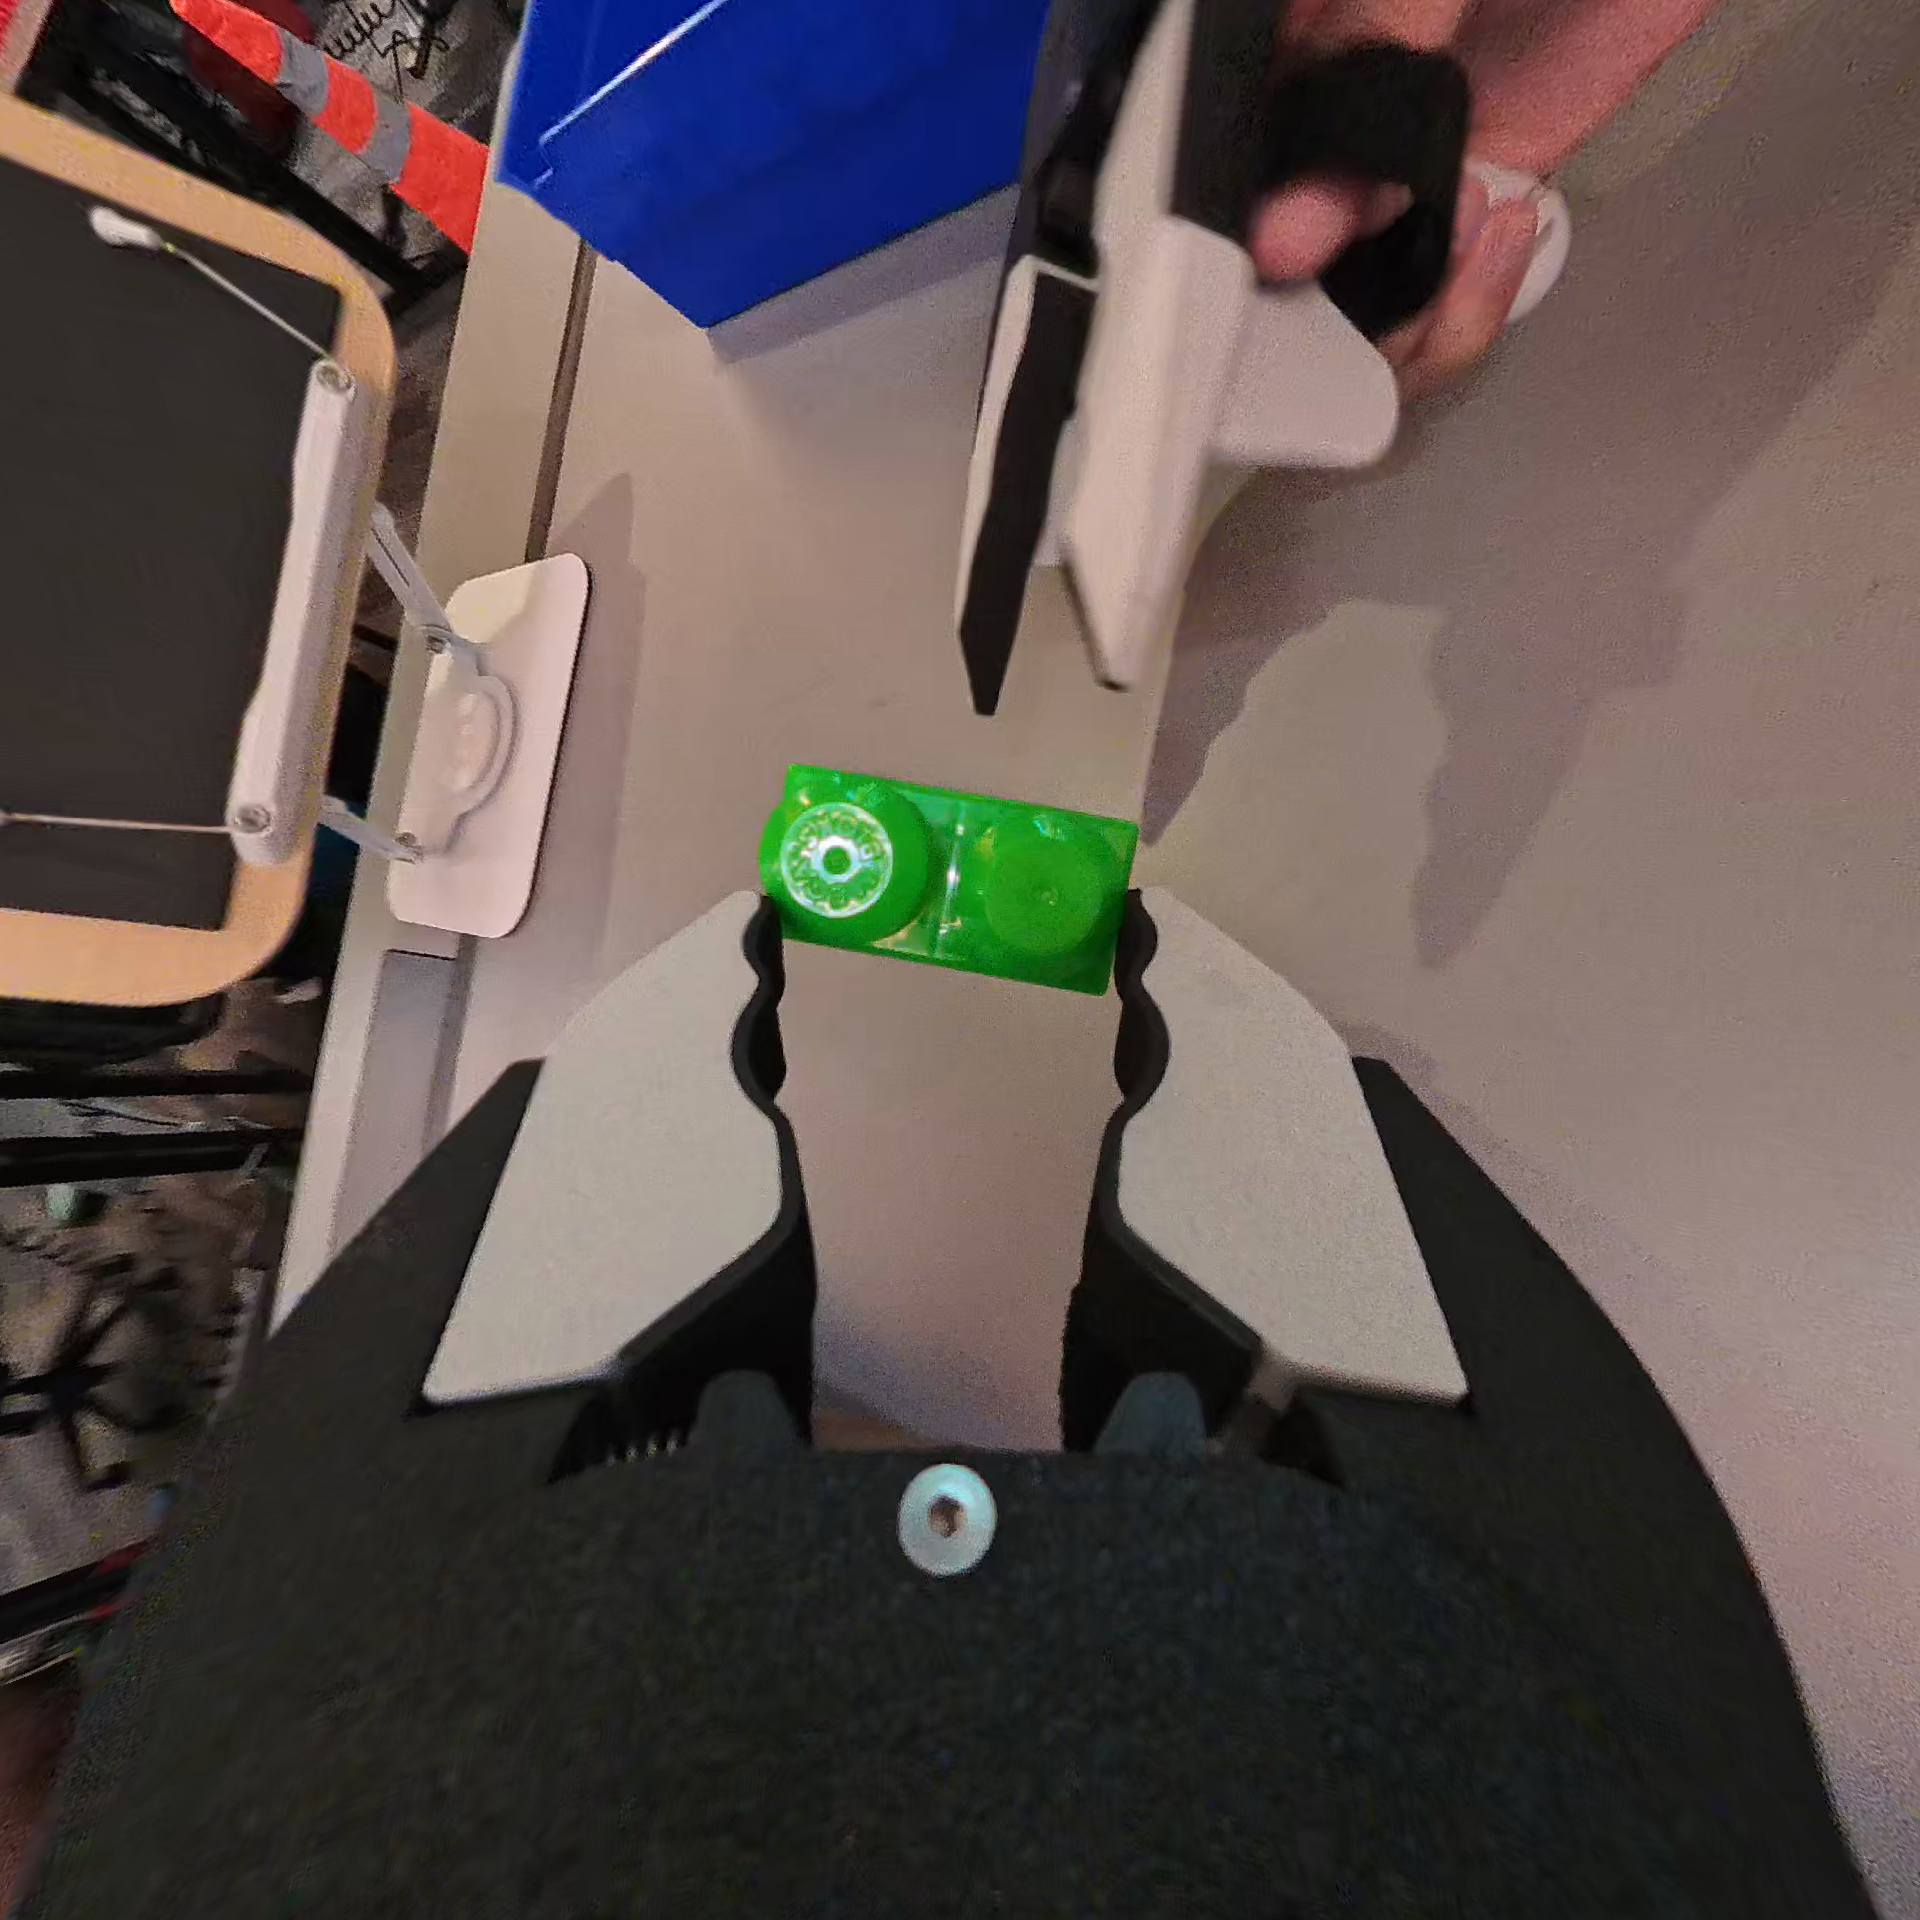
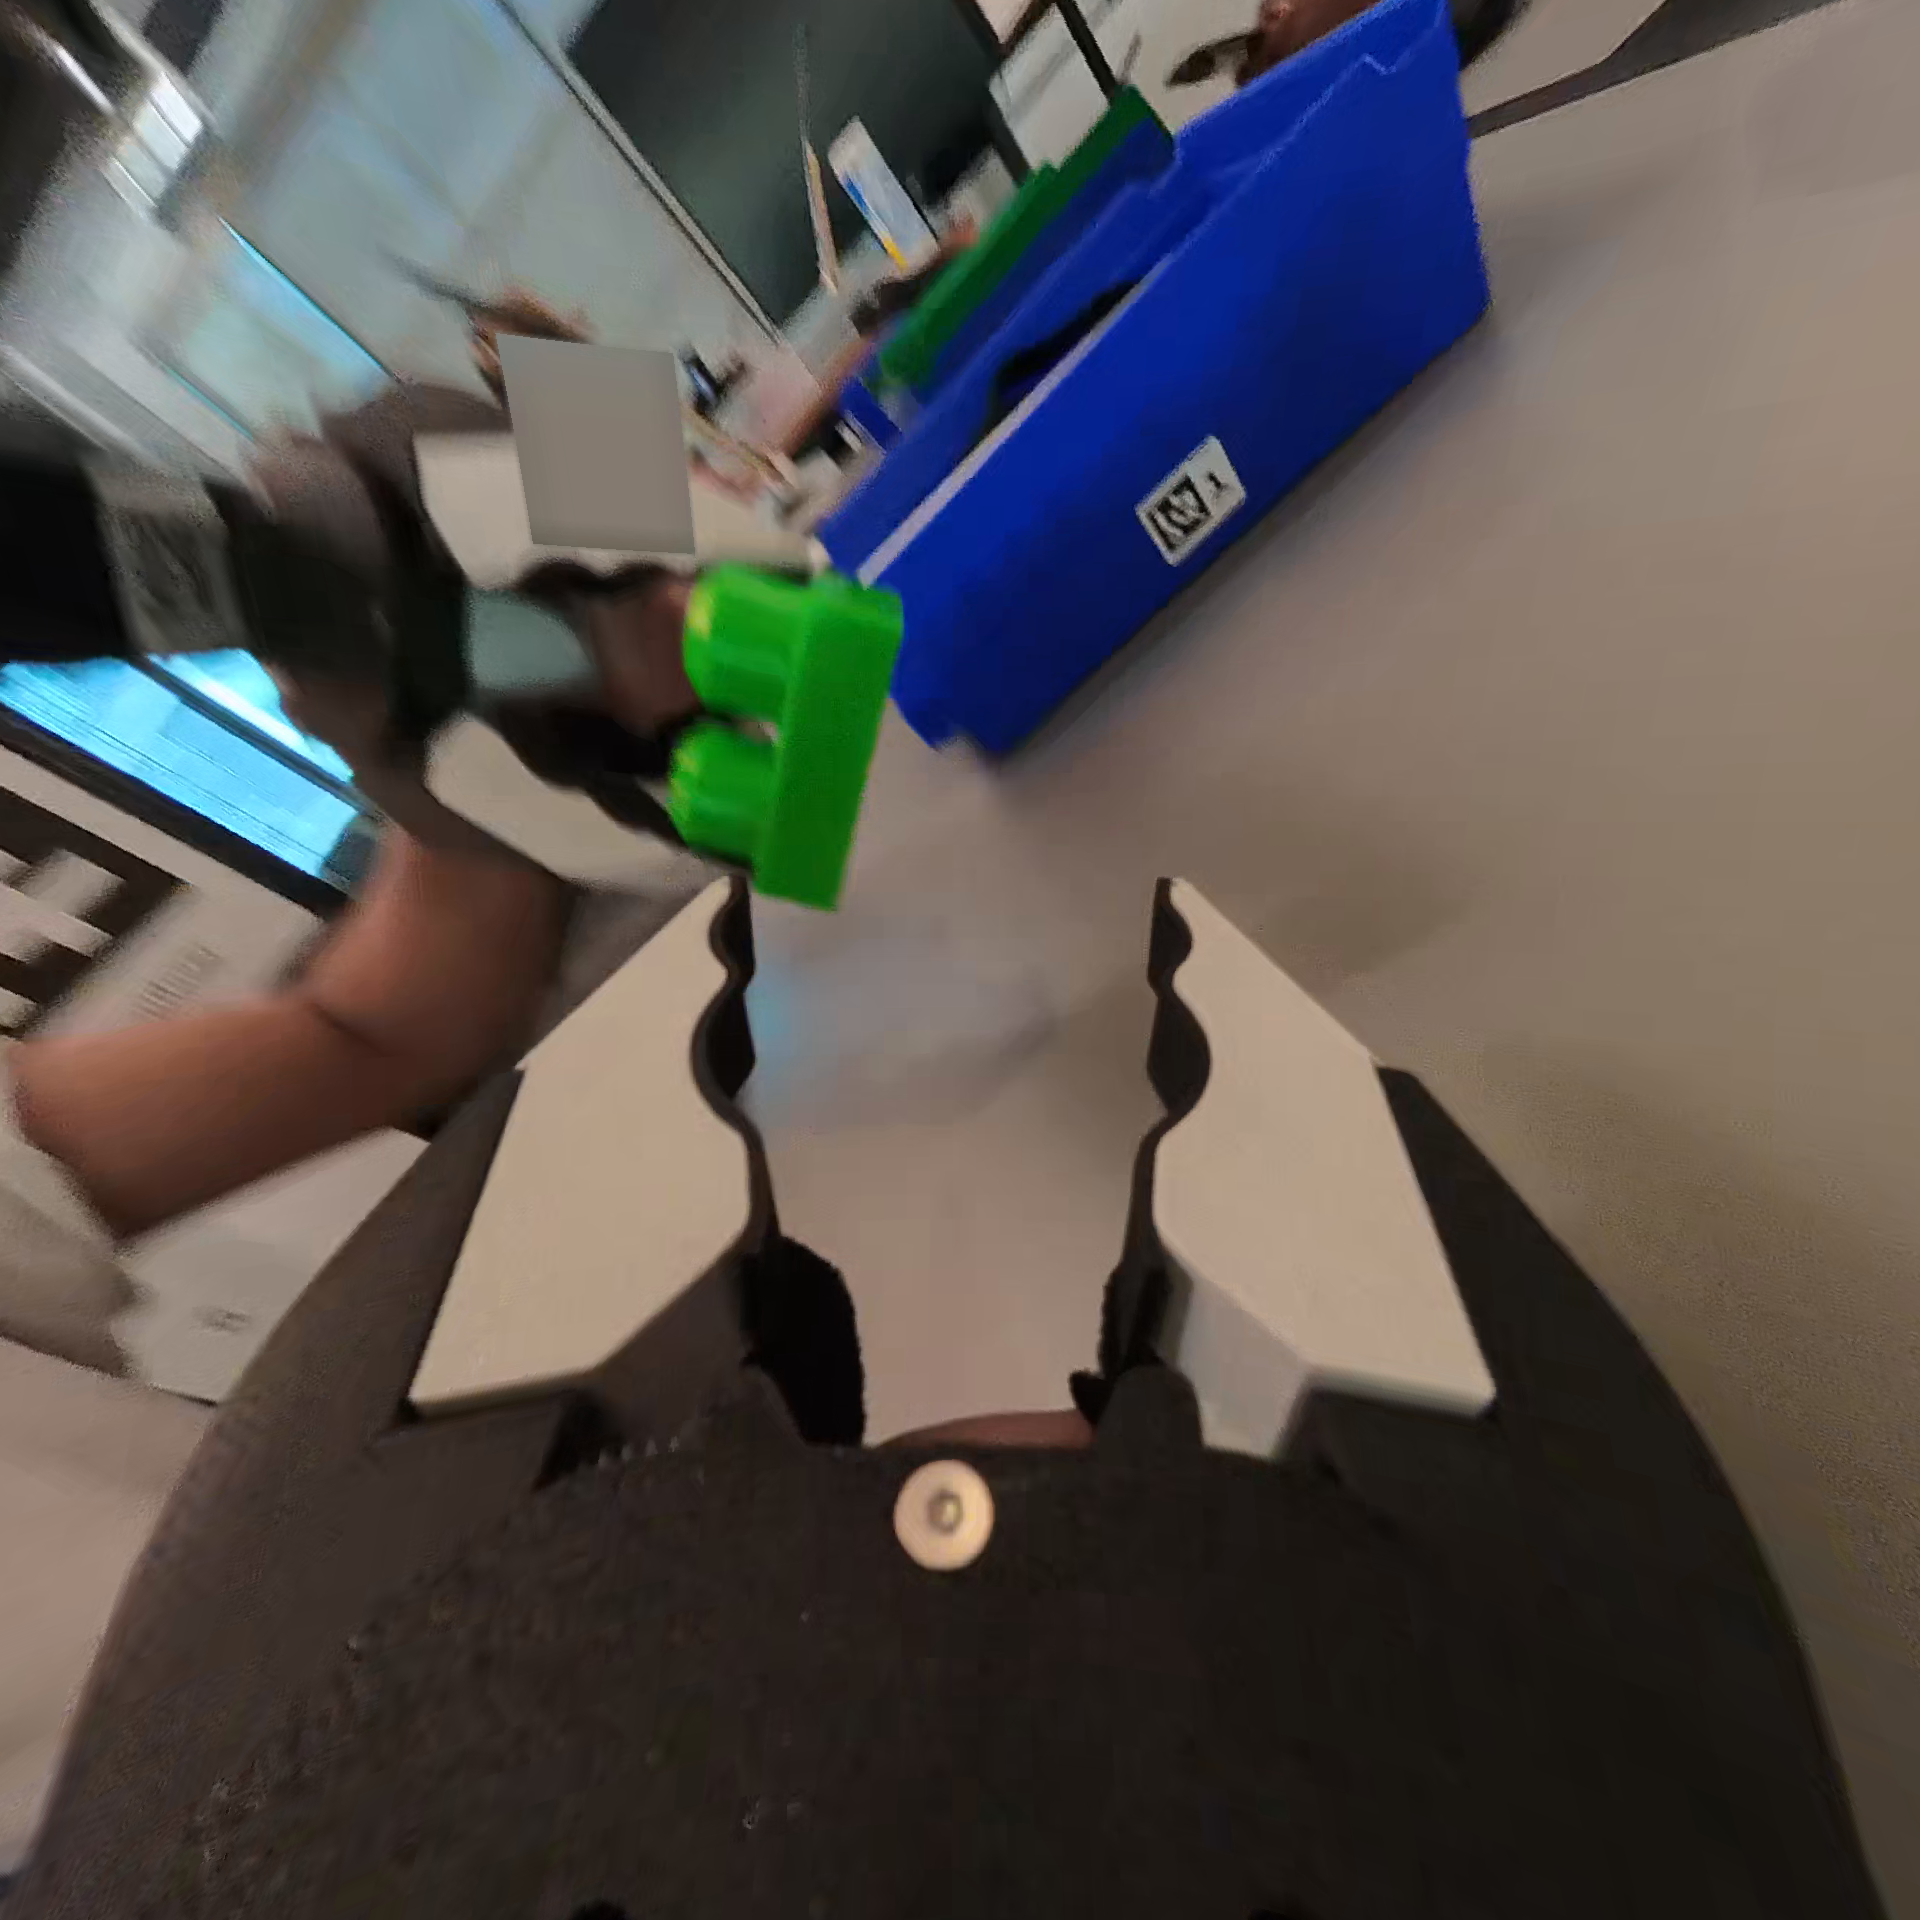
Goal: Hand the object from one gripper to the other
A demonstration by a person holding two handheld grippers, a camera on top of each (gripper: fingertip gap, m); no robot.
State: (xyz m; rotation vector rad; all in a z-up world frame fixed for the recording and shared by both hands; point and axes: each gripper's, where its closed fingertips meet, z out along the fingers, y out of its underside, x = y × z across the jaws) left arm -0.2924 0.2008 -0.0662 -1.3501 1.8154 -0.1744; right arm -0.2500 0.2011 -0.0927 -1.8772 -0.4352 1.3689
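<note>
Left tongs (image 1: 945, 914) gripping the green block (image 1: 948, 881) by its two short ends at the very fingertips, closed onto it only as far as its length allows, holding it crosswise above the pale worktop (image 1: 1558, 935). Showing two round studs on the block's face in the left wrist view; in the right wrist view, the same block (image 2: 800, 727) sticking out sideways from those left tongs (image 2: 665, 686), blurred, with a person's forearm (image 2: 260, 1049) behind.

Right tongs (image 2: 948, 904) standing wide apart, gripping nothing, with the block lying just beyond and to the left of the left fingertip (image 2: 727, 914), not between the fingers and not touching either. In the left wrist view, right tongs (image 1: 1049, 665) hanging beyond the block, tips pointing toward it with a clear gap, a hand (image 1: 1455, 208) wrapped around the black handle.

Farther out, resting on the worktop, a blue bin (image 1: 769, 145), seen also in the right wrist view (image 2: 1195, 499) with a small sticker on its side. Sitting off the worktop's left edge, a dark panel with a wooden frame (image 1: 156, 520).
</note>
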